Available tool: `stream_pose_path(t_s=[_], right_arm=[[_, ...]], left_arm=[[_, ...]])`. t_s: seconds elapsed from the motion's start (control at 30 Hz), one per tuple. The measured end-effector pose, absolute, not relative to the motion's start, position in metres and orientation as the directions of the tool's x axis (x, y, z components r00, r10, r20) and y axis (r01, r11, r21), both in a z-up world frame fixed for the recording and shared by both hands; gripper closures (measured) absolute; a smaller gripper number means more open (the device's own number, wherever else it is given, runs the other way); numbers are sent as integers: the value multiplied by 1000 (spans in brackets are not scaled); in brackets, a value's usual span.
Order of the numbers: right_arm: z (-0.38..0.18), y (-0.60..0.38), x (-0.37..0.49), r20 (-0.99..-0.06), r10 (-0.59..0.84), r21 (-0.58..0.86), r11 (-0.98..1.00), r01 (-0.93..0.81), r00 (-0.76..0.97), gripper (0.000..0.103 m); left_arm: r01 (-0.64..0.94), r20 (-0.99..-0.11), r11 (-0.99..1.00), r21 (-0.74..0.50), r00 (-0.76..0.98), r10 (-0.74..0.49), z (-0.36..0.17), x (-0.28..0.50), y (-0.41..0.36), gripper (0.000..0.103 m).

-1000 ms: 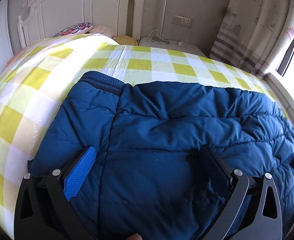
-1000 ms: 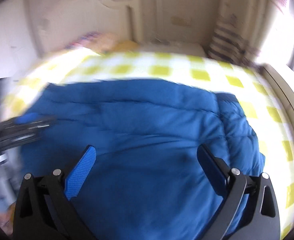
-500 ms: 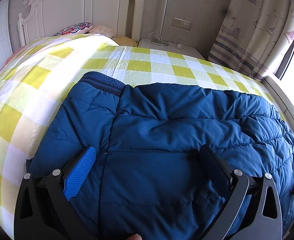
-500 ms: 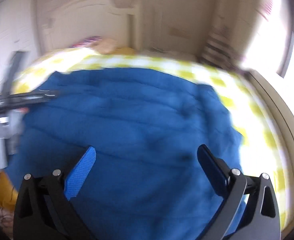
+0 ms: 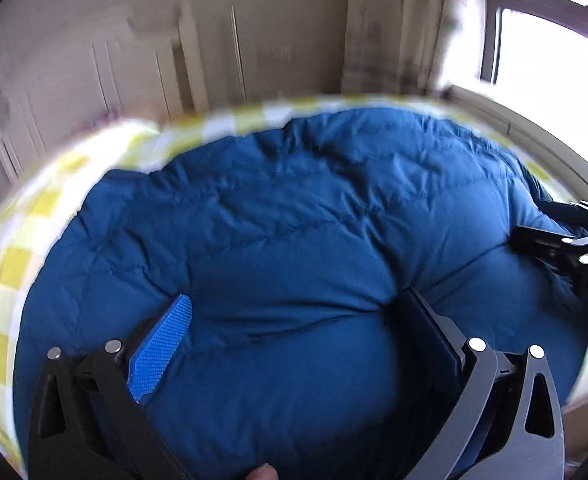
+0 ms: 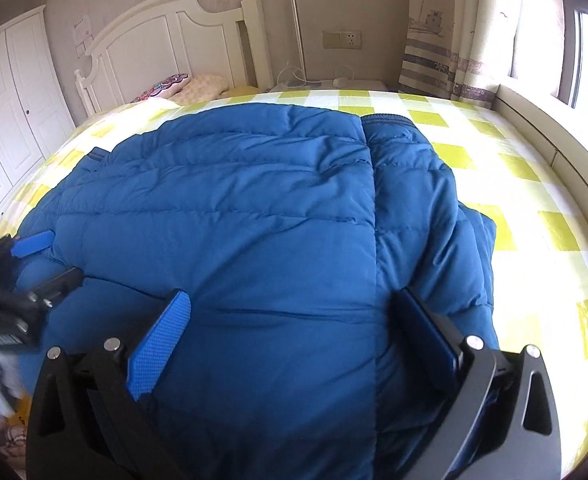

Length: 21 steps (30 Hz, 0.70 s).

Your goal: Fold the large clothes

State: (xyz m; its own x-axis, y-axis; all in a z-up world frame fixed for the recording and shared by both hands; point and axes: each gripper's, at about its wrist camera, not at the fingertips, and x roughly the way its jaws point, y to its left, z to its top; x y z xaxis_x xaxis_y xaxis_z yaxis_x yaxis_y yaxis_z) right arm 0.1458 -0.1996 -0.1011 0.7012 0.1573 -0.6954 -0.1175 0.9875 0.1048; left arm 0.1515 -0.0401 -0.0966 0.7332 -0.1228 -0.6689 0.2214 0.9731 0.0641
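A large blue quilted down jacket point(image 6: 254, 220) lies spread on a bed with a yellow-and-white checked sheet point(image 6: 534, 208); it also fills the left wrist view point(image 5: 294, 240). My left gripper point(image 5: 298, 320) is open, low over the jacket's near edge, with puffy fabric between its fingers. My right gripper point(image 6: 294, 312) is open over the jacket near a vertical seam. Each gripper shows in the other's view: the right one at the right edge point(image 5: 558, 244), the left one at the left edge point(image 6: 34, 264).
A white headboard point(image 6: 166, 32) and pillows point(image 6: 190, 84) are at the far end. A nightstand point(image 6: 334, 84) with a lamp pole, a wall socket, a curtain point(image 6: 446, 40) and a window sill stand at the right. White wardrobe doors point(image 6: 10, 100) are on the left.
The left wrist view has swung right and dropped closer to the jacket, now blurred. The right wrist view has steadied over the jacket's right part. Both grippers stay open.
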Motion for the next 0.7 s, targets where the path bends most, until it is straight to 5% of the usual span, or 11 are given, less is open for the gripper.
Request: stream_pose_path(t_s=[0.1,0.27,0.37,0.7], right_arm=[[-87,-183,138,-706,73,44,997,-58,704,2],[-64,-126,103,-616,193,-39,961,-274,764,2],[-97,-101,110,-724,135,-144,929,-341,676,2],[-100,-110,109,-706,182,-101,931,-352,684,3]], left_arm=[[230,-697,973,23,701,-149,-96,158,-35,4],[229,-690,973,23,708,-151,-99,154,-34,4],[230,-689,973,20,709,-153,-100,150,-35,4],[225,-694,974,6,703,-158,-96,146,-27,4]])
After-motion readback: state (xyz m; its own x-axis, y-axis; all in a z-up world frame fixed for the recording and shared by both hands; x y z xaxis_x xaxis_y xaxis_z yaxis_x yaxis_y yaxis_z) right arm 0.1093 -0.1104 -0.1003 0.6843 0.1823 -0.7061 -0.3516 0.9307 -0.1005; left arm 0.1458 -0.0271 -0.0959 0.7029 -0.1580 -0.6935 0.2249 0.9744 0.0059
